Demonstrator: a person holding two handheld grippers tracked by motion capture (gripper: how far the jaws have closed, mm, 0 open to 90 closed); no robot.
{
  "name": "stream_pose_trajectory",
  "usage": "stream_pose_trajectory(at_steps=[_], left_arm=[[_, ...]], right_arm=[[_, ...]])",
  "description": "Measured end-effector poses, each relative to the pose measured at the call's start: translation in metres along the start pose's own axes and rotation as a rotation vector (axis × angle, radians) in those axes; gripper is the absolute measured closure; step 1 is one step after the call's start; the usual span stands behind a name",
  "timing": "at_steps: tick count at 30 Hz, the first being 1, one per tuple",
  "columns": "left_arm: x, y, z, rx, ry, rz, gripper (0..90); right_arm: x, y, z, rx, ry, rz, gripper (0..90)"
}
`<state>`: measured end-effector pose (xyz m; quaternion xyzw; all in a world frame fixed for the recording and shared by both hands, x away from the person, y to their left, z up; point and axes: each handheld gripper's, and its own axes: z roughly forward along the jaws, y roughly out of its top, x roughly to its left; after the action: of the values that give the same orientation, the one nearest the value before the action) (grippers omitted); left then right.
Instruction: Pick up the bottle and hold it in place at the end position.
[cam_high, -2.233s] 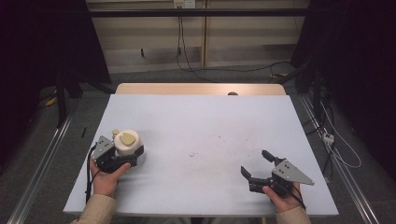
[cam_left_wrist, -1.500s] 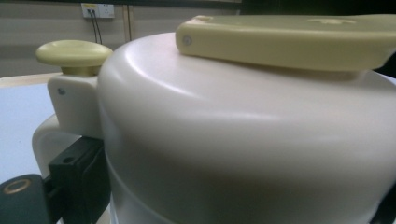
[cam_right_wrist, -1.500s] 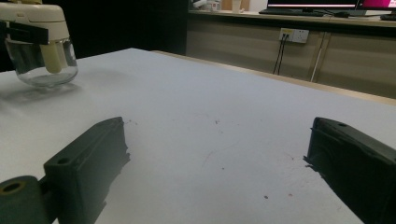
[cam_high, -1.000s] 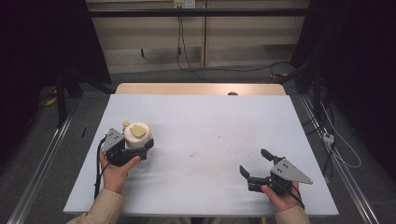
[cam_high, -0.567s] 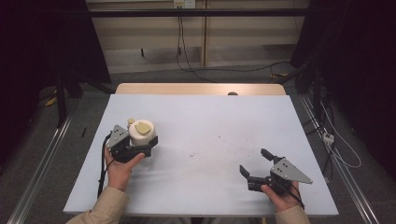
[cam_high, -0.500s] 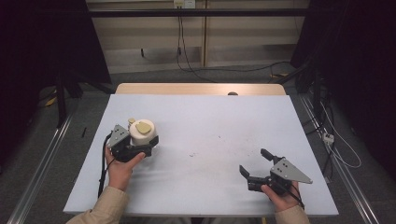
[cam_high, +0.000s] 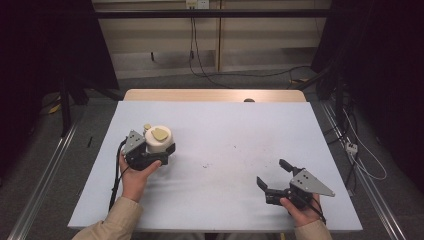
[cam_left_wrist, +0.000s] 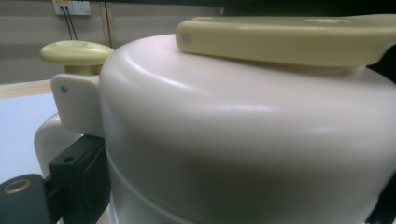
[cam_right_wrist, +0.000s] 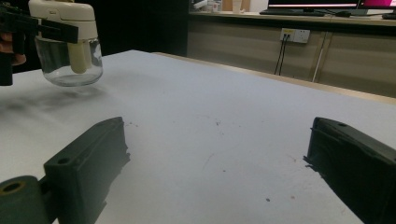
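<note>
At the left of the surface (cam_high: 220, 130), our left gripper (cam_high: 150, 155) held a cream-topped glass pot (cam_high: 157, 140), its fingers (cam_left_wrist: 77, 175) pinching the plastic upper body just below the yellow lid (cam_left_wrist: 289, 39). From the right gripper view the pot hung clear of the surface. We judged the clear base fragile and the smooth plastic slippery, so the handle (cam_left_wrist: 46, 140) seemed the safer hold. Our right gripper (cam_high: 275, 187) rested low at the right, fingers (cam_right_wrist: 88, 158) spread wide and empty.

Left claw (cam_high: 155, 150) clamped, right claw (cam_high: 274, 172) agape
</note>
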<state>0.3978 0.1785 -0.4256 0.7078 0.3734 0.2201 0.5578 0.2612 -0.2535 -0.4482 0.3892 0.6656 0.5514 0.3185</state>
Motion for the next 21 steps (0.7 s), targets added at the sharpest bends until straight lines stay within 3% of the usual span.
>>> stream_pose_trajectory(at_steps=[21], left_arm=[[-0.008, 0.006, 0.016, -0.006, -0.024, -0.003, 6.4]], right_arm=[[-0.001, 0.0, -0.001, 0.003, 0.002, 0.0, 4.4]])
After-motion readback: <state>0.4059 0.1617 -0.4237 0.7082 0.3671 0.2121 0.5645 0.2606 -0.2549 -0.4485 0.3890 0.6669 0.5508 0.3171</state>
